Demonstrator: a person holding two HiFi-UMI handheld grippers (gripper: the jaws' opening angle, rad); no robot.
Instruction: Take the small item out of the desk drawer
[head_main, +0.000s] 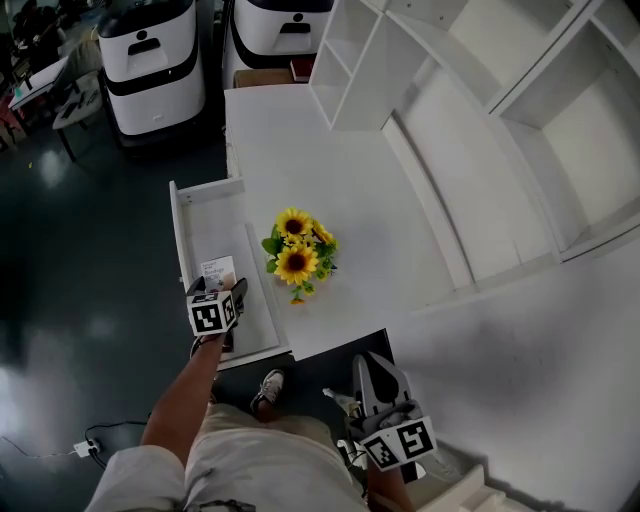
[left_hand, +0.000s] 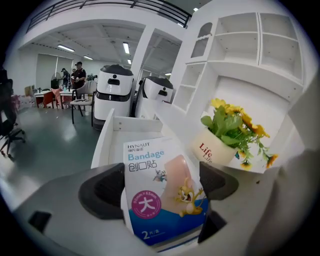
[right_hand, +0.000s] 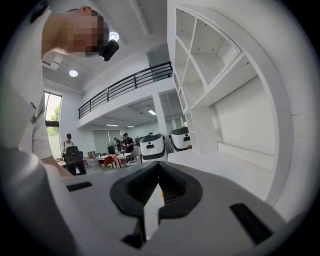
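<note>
Your left gripper (head_main: 236, 295) grips the bandage packet (left_hand: 160, 190) — raise it straight above the drawer (head_main: 179, 235) walls (right gripper (right_hand: 157, 190) jaws closed, idle).

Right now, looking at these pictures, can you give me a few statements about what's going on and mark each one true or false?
1. The left gripper is shut on a bandage packet at the open drawer. True.
2. The sunflower pot stands on the desk, beside the drawer. True.
3. The right gripper also holds a packet. False: it is shut with nothing between its jaws, down by the person's side.
4. The bandage packet is plain, with no print. False: it reads "Bandage" and shows cartoon figures.
</note>
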